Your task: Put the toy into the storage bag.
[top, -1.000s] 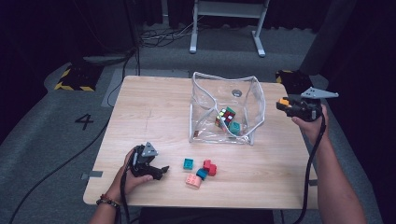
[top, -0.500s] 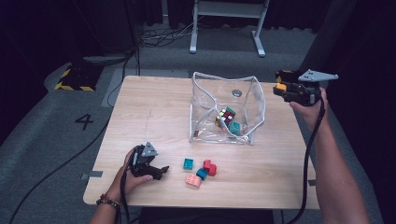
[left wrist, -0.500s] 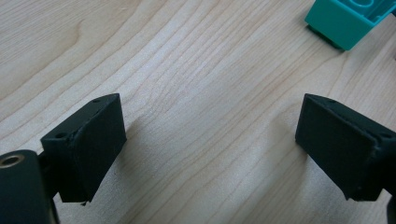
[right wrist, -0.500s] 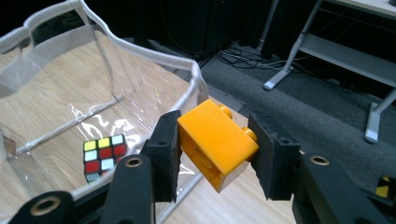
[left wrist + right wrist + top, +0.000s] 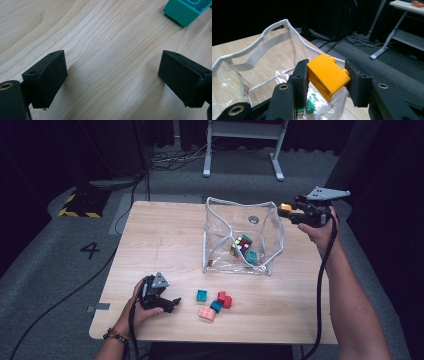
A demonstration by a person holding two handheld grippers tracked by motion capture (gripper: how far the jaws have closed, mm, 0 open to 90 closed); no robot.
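Orange brick sits clamped between the right gripper's fingers, held by its two flat sides, at about 2 o'clock on the counter and just over the right rim of the clear bag.

Nearest the person, at 7 o'clock, the left gripper rests on the wood with its fingers wide and nothing between them. Just to its right lie the loose bricks: a teal one, then a red, blue and pink cluster near 6 o'clock. Farther off, the bag stands open at 1 o'clock with a puzzle cube and a green brick already inside.

To do the drop well, I judge the brick should be carried past the white rim until it hangs over the middle of the opening, then lowered before the fingers part, so it cannot catch the soft rim or bounce out. The bag looks floppy, so the rim should not be pushed down.

The right gripper view shows the grip itself, pads on the brick's sides with studs pointing away, which the high view blurs. The high view gives the whole layout and the loose bricks left. The left gripper view shows bare wood between its fingers and a corner of the teal brick.
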